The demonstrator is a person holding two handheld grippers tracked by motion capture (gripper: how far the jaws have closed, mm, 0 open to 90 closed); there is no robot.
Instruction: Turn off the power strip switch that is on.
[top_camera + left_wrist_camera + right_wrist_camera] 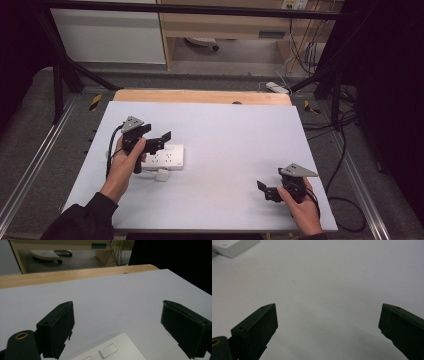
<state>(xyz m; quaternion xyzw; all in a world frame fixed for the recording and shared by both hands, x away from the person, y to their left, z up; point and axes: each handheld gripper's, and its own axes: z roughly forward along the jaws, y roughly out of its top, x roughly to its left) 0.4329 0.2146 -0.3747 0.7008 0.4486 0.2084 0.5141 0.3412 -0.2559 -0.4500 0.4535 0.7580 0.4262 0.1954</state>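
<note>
Here, the power strip [165, 157] lies flat on the left half of the white surface [225, 130], its long axis running left to right across the high view, with a small white plug [162, 174] touching its near edge. We see it as a pale, low, rectangular block with rounded corners, its top face carrying rows of sockets and, in the left gripper view, raised rectangular switches near one end [108, 350]. That same corner of the strip sits just below and between the left fingers [57, 327], so the strip lies directly under and slightly ahead of them.

We read the left gripper [156, 139] as the one that matters: it hovers just above the strip's left end, tilted toward the far side of the surface, its fingers spread wide with nothing between them and neither pad touching the casing. The fingers straddle the strip's short dimension rather than its length, which is, in our judgement, what any coming grasp or press would depend on.

The right gripper [265, 190] rests well apart, low on the right near corner of the surface, aimed leftward toward the strip. Its fingers [259, 332] also stand wide apart over bare surface, and the strip shows as a white corner [234, 247] far off at the top left of the right gripper view. The left hand [122, 167] is plainly nearer.
</note>
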